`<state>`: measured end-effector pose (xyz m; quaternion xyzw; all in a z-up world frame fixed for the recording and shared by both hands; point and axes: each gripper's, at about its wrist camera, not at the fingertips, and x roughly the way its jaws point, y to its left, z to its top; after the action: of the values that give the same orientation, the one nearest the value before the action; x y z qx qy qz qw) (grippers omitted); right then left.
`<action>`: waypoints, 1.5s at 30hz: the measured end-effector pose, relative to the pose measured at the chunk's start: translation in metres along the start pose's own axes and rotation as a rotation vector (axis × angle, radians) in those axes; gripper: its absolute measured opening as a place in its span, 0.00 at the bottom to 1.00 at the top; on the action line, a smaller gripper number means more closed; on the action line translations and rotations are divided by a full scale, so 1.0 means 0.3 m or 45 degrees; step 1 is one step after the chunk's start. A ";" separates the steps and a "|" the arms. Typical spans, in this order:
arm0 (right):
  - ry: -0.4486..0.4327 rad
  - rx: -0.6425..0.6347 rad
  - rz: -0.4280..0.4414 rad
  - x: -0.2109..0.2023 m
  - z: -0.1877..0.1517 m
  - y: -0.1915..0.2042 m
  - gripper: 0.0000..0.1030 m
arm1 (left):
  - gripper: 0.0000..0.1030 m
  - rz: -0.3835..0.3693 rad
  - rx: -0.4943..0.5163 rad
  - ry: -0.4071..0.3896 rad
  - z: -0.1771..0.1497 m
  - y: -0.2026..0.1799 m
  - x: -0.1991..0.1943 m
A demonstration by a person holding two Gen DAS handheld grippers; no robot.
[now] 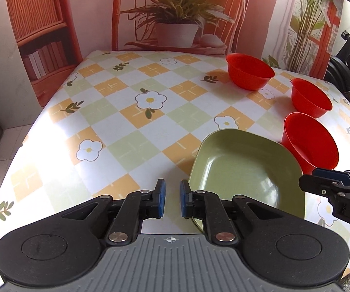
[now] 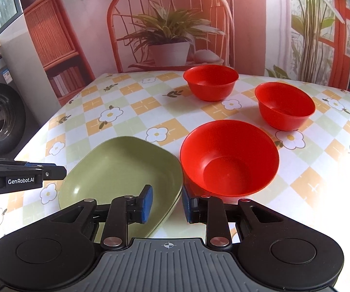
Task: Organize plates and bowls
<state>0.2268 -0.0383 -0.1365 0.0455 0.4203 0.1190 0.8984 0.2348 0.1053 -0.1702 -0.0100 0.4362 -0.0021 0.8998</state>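
The right gripper (image 2: 167,203) straddles the green plate's (image 2: 121,168) near-right rim, fingers parted and empty (the left gripper (image 1: 172,198), narrowly parted, hangs just left).

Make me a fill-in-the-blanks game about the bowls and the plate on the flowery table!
1. There are ____ red bowls on the table.
2. The square plate is coloured ____.
3. The nearest red bowl stands to the ____ of the plate in the right wrist view.
4. The right gripper has its jaws ____, one on each side of the plate's rim.

Missing words: three; green; right; open
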 end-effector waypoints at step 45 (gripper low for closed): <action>-0.290 0.196 -0.179 -0.312 -0.034 -0.425 0.21 | 0.31 -0.255 0.159 -0.211 0.183 -0.450 -0.098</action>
<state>0.1835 -0.1855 -0.0966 0.0980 0.3256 0.0173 0.9403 0.2603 -0.0283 -0.1104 0.0024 0.3564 -0.1179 0.9269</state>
